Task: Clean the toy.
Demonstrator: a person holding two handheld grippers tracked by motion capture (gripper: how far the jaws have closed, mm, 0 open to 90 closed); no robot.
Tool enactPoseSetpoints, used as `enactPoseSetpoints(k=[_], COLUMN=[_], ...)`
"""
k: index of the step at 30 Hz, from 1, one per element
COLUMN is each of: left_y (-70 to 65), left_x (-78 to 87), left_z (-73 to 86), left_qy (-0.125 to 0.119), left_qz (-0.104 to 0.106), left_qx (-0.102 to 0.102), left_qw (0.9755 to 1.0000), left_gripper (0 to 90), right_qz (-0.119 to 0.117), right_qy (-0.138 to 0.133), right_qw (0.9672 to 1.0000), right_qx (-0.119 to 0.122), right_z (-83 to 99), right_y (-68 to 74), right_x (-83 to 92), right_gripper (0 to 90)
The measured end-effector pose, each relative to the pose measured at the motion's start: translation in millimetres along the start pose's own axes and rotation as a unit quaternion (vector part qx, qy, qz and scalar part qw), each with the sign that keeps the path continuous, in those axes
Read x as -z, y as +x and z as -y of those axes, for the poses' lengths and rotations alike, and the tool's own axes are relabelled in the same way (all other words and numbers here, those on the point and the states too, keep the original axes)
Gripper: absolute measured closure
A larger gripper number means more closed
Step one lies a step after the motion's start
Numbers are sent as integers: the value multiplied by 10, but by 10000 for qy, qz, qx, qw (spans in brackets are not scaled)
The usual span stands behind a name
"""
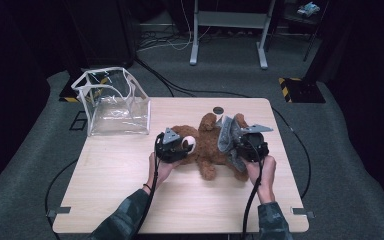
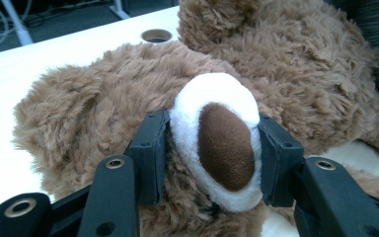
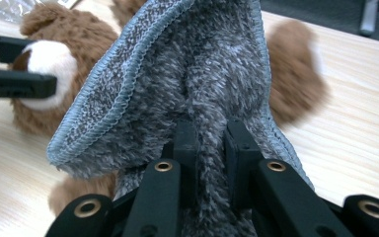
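Left gripper [image 2: 212,148] clamps bear's snout [image 2: 217,138] (R gripper [image 3: 211,143]: cloth [image 3: 177,84]).

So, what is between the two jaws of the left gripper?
The teddy bear's white muzzle, with its brown nose, sits squeezed between the left gripper's jaws, as the left gripper view shows.

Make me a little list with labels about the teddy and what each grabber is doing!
toy: brown teddy bear lying on the table
left gripper: jaws closed on the bear's white snout
right gripper: pinching a fluffy grey cloth over the bear
also there: clear bag at the table's far left corner
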State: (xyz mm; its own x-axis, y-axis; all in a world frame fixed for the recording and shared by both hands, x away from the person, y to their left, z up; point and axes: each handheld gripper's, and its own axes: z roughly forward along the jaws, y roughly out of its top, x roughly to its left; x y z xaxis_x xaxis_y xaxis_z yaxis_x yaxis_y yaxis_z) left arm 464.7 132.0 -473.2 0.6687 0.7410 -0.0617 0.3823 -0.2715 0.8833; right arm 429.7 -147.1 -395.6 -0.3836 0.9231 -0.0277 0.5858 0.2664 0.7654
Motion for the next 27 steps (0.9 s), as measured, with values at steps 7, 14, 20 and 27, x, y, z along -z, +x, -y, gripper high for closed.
enactPoseSetpoints(k=[7, 14, 20, 27], left_y=[-69, -78, 139, 220], left_x=[34, 240, 304, 281], left_z=[5, 79, 366, 543], left_qy=[-27, -230, 290, 577], left_qz=[-120, -370, -347, -60], left_qx=[-95, -214, 245, 371], left_qw=[9999, 9988, 9987, 9976], left_gripper=[449, 291, 265, 408], right_qz=[55, 87, 77, 167], right_qy=[245, 288, 243, 228], right_qw=[9997, 9994, 9994, 9995], right_qx=[-64, -159, -226, -139], right_z=[-36, 4, 35, 29], right_y=[101, 57, 37, 74], right_x=[-317, -362, -369, -334], right_gripper=[791, 793, 793, 794])
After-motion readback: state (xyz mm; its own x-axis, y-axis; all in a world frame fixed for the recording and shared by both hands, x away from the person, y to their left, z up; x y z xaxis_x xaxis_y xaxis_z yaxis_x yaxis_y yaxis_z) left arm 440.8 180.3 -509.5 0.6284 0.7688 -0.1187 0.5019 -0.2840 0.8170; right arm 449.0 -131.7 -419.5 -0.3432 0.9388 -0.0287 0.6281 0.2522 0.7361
